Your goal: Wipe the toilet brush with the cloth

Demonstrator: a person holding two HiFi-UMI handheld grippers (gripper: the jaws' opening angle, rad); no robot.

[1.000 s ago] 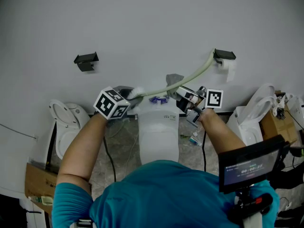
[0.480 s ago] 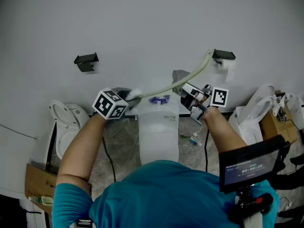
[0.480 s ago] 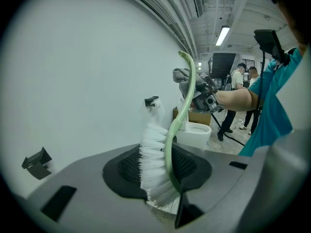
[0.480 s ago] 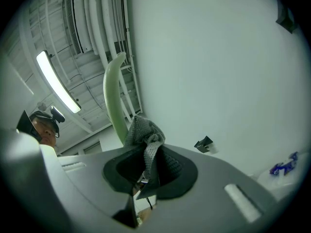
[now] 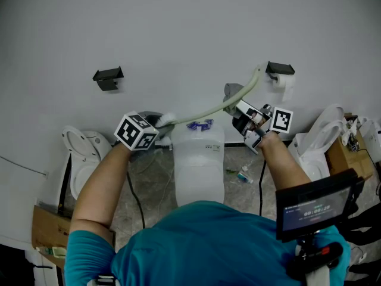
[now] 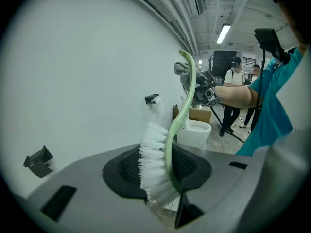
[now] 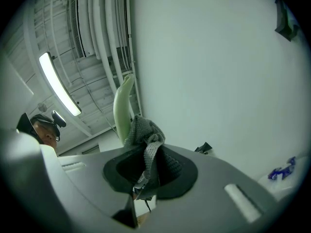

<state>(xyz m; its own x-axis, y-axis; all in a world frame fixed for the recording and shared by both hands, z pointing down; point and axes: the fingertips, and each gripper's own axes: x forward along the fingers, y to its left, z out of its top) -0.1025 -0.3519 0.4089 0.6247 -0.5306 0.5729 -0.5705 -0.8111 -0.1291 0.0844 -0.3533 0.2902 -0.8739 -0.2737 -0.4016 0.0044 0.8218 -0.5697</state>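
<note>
Since the earlier frame, the cloth (image 5: pixel 232 90), clamped in the jaws of the right gripper (image 5: pixel 241 105), has been slid farther up the handle. The toilet brush (image 5: pixel 205 111) is gripped at its bristle end by the jaws of the left gripper (image 5: pixel 158 123) and is slanted above a white toilet (image 5: pixel 198 159).

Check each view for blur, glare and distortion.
Head view: sharp, wall evenly lit, no glare. Left gripper view: fisheye bending, dark corners, brush crisp, ceiling lamp blown out. Right gripper view: same fisheye and dark corners, cloth crisp, strip light glaring at left.
</note>
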